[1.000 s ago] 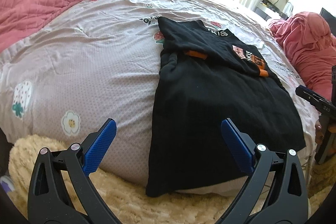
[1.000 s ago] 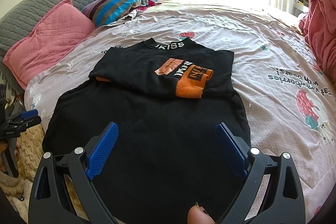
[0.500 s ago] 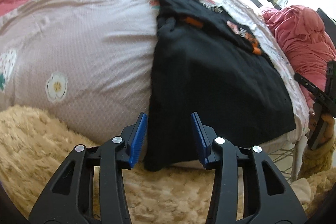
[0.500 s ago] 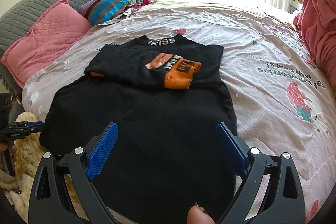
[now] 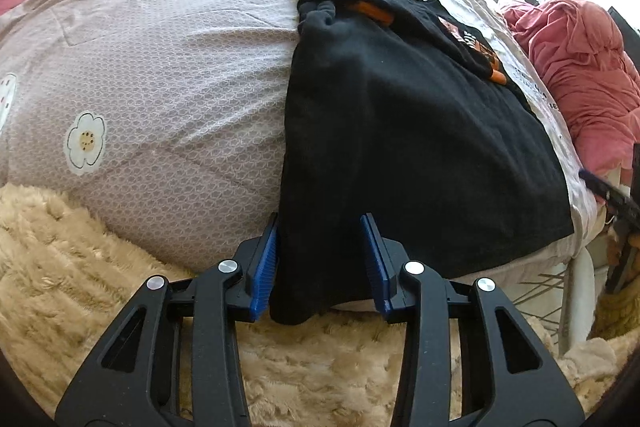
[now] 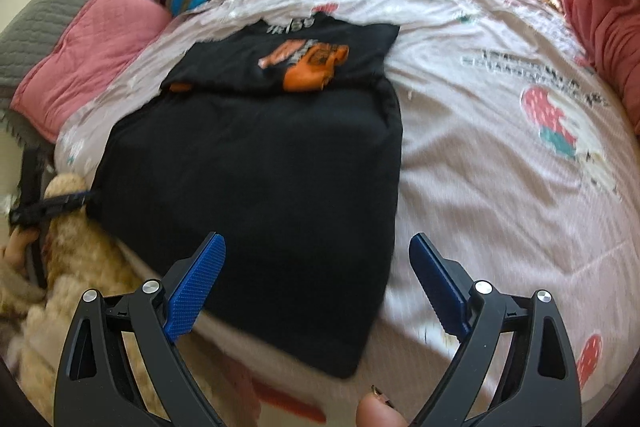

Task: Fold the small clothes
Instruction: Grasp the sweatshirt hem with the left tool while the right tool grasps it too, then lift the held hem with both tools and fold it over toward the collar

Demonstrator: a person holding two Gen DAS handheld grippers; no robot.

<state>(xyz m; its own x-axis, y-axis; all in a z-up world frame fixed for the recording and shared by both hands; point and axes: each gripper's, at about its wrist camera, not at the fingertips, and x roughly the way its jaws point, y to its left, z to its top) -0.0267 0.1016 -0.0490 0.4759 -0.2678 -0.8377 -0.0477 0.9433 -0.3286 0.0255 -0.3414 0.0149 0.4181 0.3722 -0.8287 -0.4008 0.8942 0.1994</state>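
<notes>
A black sweatshirt (image 6: pixel 256 163) lies flat on the bed (image 6: pixel 500 147), its hem hanging over the near edge above a shaggy beige rug (image 5: pixel 60 247). The left gripper (image 5: pixel 320 251) has just been closing, its jaws narrowly astride the hem's left corner, the right pad not visibly pressing. The right gripper (image 6: pixel 316 287) hangs wide open over the hem's right corner, gripping nothing.

The left tool (image 5: pixel 320 259) points steeply down, its jaws having just been closing to a narrow gap around a hanging garment corner, its pads not visibly pressing. The right tool (image 6: pixel 316 279) also tilts down, jaws spread wide and empty. A fingertip (image 6: pixel 376 411) shows beneath it.
</notes>
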